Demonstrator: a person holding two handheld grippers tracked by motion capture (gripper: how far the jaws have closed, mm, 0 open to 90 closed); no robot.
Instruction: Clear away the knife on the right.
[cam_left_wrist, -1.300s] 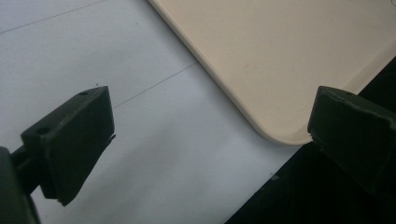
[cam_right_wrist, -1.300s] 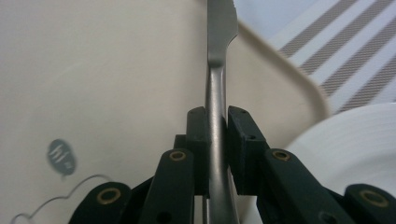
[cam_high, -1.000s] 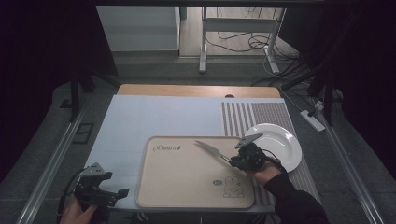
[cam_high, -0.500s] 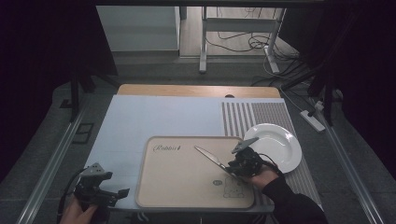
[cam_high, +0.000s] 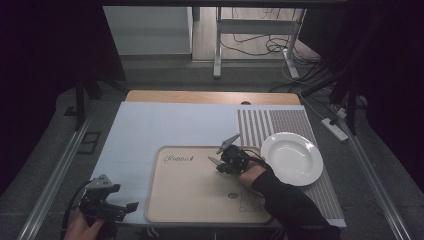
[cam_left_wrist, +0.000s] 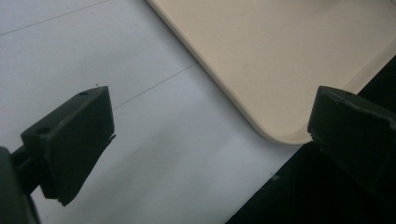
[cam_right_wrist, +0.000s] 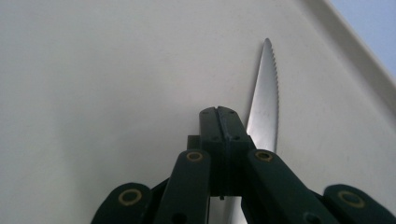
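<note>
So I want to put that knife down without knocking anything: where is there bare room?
The left half of the tray, between its printed word and its near rim, lies bare. So does the pale mat beyond the tray. It is crowded at the tray's right side, where the right gripper, the knife and the plate sit close together.

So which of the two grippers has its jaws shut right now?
The right gripper, over the beige tray: its jaws are pressed together beside the serrated knife. The left gripper, near the table's front edge, has jaws wide apart.
</note>
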